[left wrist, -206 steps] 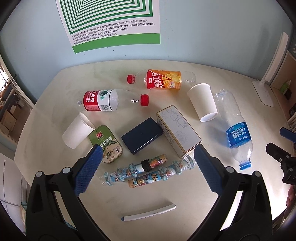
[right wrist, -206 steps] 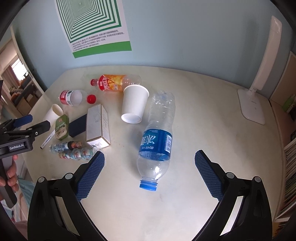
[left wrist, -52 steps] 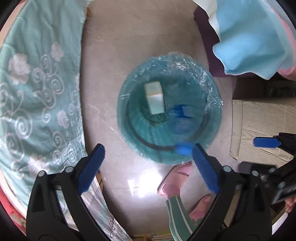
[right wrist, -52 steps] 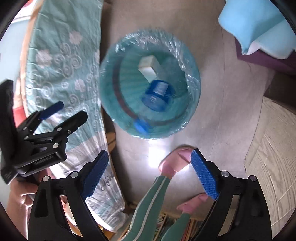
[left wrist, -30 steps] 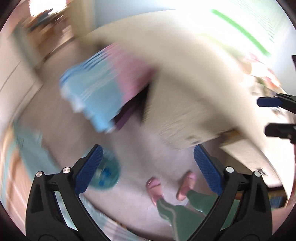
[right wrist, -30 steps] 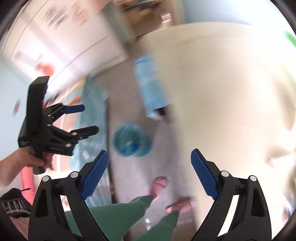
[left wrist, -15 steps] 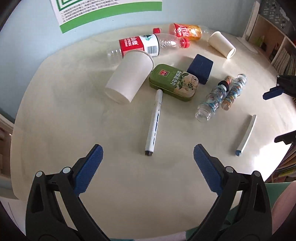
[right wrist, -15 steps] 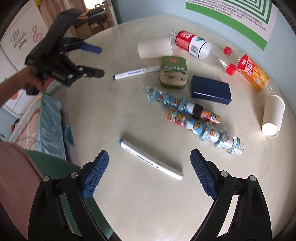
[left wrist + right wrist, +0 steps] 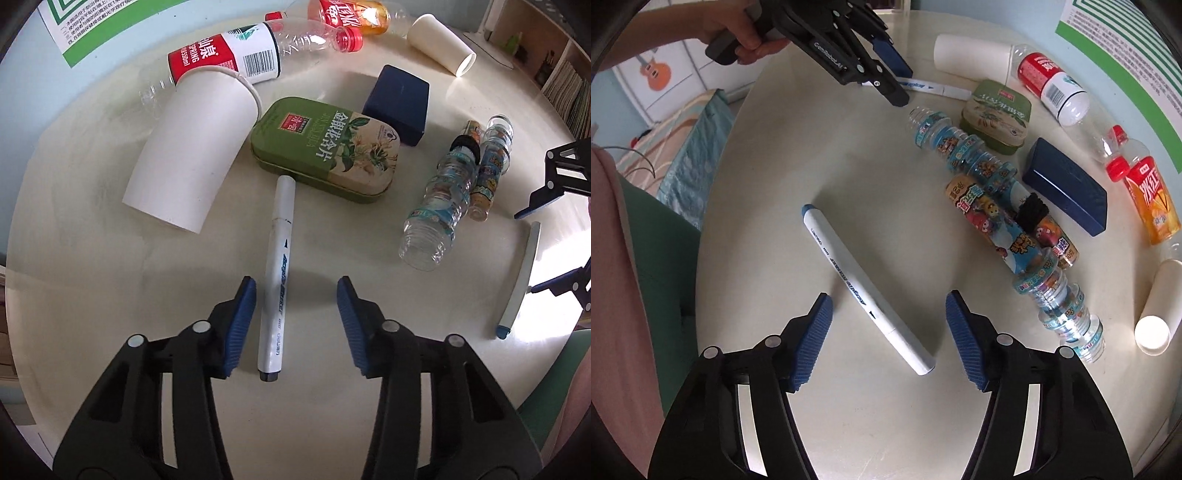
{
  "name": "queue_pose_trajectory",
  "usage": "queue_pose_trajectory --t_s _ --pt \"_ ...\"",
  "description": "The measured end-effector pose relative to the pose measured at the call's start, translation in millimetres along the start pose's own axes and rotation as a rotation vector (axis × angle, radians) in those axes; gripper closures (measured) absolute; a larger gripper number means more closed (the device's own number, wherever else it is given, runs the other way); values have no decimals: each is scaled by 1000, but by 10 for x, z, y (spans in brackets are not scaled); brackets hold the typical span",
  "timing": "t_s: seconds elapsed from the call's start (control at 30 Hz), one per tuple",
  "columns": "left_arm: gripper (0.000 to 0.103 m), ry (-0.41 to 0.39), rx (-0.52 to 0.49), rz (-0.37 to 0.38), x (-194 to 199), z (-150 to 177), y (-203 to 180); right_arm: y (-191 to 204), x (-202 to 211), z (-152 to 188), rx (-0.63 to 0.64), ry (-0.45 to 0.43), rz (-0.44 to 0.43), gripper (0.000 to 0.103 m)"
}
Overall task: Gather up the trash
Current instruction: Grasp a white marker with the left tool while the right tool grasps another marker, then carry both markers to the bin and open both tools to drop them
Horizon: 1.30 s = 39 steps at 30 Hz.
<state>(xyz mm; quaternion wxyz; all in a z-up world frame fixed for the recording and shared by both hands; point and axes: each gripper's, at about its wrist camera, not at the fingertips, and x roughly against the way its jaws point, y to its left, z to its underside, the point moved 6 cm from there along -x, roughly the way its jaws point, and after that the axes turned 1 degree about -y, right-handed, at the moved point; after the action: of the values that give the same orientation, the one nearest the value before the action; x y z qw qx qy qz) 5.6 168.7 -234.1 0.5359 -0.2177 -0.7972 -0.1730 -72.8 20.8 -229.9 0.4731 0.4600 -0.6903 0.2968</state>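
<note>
My left gripper (image 9: 295, 295) is open, low over the round table, with a white marker with a dark tip (image 9: 275, 284) lying between its fingers. My right gripper (image 9: 888, 310) is open around a second white marker with a blue cap (image 9: 864, 291). Neither marker is clamped. Each gripper shows in the other's view: the left gripper (image 9: 886, 79) over its marker (image 9: 923, 86), the right gripper (image 9: 546, 236) near its marker (image 9: 519, 280).
On the table lie a white paper cup (image 9: 195, 147), a green tin (image 9: 327, 147), a navy box (image 9: 397, 101), a red-label bottle (image 9: 236, 51), an orange drink bottle (image 9: 351, 13), a second cup (image 9: 441, 42) and two cartoon-label bottles (image 9: 447, 195).
Both grippers dropped bottles into the teal bin, then swung back to the table. In the last half second both came lower and narrowed their fingers around the two markers.
</note>
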Motion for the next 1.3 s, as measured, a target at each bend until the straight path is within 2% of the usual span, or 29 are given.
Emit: queue_pose_trajectory --t_s 0.07,0.1,0.17,0.23,0.27,0.4,0.5,0.67,0.83,1.03,1.2,1.3 --pt "80 -1 23 30 -2 -1 -21 19 17 11 11 -10 -25 52" --pt "90 -6 38 41 8 4 -20 38 31 16 17 -15 -33 60" --pt "91 -3 73 75 33 26 -5 67 51 21 27 -16 -43 68" --pt "92 3 123 107 57 56 20 75 62 15 13 -4 -70 86" --pt "92 3 137 106 74 76 31 74 66 10 -1 4 -86 89" --pt "92 -15 159 112 214 141 8 25 122 -50 -83 2 -155 90" --pt "92 -45 175 112 373 171 47 -5 253 -164 -119 -32 -178 90" --pt "92 -96 226 76 731 412 220 62 436 -492 -112 -84 -211 90" --pt "92 -128 340 18 1022 873 552 265 461 -978 -38 -123 -257 90" --pt "92 -173 525 -60 1396 1574 932 824 336 -1643 85 -133 -327 90" --pt "92 -171 695 -157 1688 2443 1208 1304 69 -2266 225 -124 -403 90" --pt "92 -139 823 -198 1771 3111 1352 1640 -211 -2677 307 -106 -461 90"
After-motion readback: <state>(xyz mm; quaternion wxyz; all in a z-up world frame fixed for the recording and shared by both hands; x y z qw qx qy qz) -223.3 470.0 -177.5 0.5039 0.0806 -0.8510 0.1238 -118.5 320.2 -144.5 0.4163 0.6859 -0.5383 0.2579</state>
